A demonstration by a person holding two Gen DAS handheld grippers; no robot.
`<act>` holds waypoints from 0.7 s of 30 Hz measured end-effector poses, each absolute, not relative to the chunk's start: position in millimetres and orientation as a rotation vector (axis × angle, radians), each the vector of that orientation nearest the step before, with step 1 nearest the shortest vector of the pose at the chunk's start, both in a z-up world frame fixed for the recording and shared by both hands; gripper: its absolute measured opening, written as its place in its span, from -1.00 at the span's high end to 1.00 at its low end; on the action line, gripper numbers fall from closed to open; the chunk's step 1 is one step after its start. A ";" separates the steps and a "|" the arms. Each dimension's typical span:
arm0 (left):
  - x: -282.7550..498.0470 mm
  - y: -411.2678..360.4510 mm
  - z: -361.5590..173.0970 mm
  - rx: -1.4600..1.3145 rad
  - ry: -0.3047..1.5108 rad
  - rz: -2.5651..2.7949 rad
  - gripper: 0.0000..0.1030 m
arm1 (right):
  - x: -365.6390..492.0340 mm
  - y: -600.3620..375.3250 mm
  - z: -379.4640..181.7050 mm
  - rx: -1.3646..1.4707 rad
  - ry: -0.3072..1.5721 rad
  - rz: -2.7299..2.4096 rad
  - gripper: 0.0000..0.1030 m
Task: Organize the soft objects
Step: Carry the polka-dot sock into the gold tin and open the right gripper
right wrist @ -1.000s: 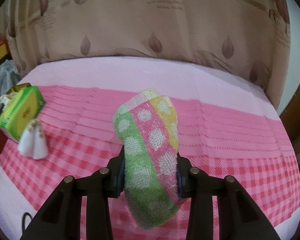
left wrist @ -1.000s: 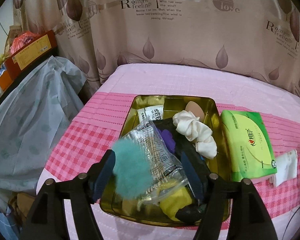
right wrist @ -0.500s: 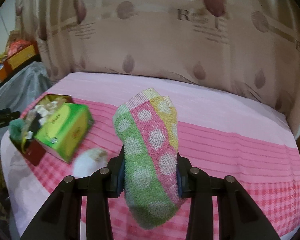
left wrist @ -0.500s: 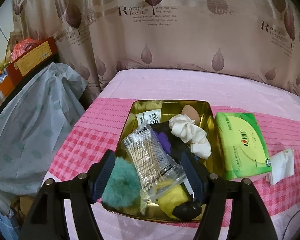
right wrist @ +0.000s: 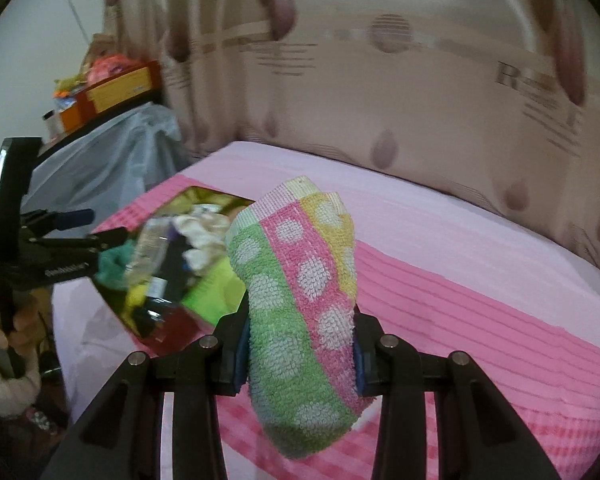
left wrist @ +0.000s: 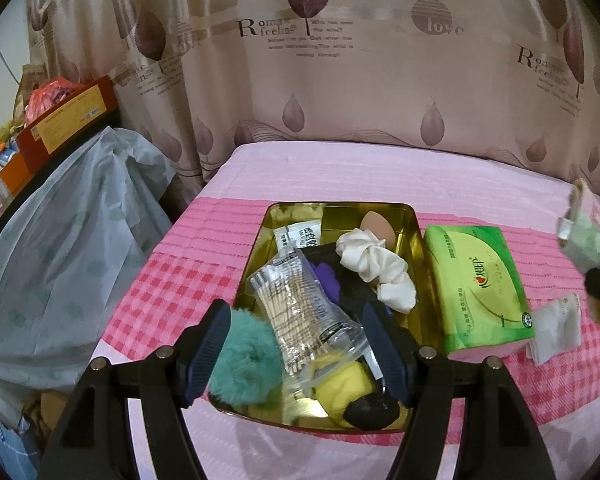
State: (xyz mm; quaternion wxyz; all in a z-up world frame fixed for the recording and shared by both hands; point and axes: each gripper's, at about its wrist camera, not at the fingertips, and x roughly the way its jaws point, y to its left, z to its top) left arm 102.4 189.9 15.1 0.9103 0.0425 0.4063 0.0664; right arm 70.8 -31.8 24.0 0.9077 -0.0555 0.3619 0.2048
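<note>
A gold tin tray point(left wrist: 416, 248) on the pink bedspread holds a white scrunchie point(left wrist: 376, 268), a bag of cotton swabs point(left wrist: 300, 308), a beige sponge point(left wrist: 376, 226) and a teal fluffy scrunchie point(left wrist: 244, 360) in its near left corner. Above the tray's near end my left gripper point(left wrist: 296, 356) stands open, its left finger beside the teal scrunchie. My right gripper point(right wrist: 298, 344) is shut on a folded dotted towel point(right wrist: 300, 280) in green, pink and yellow. It holds the towel in the air just right of the tray point(right wrist: 204, 194). That towel point(left wrist: 588, 240) shows at the left wrist view's right edge.
A green tissue pack point(left wrist: 476, 284) lies against the tray's right side, with a small white packet point(left wrist: 556, 328) next to it. A grey plastic-covered heap point(left wrist: 68, 240) stands left of the bed. A curtain point(left wrist: 340, 80) hangs behind. A hand point(right wrist: 4, 328) holds the left gripper point(right wrist: 96, 226).
The teal scrunchie has dropped from my left gripper into the tray's near left corner. My right gripper has carried the towel leftward and up, so the tray now fills its left side.
</note>
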 end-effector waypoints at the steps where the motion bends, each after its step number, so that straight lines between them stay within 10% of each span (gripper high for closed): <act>1: 101.7 191.9 15.4 0.086 0.838 0.140 -0.37 | 71.8 -25.2 23.9 -0.115 0.747 0.438 0.31; 21: 84.8 240.8 42.4 0.039 0.816 0.229 -0.37 | 78.5 78.1 14.8 -0.162 0.770 0.614 0.30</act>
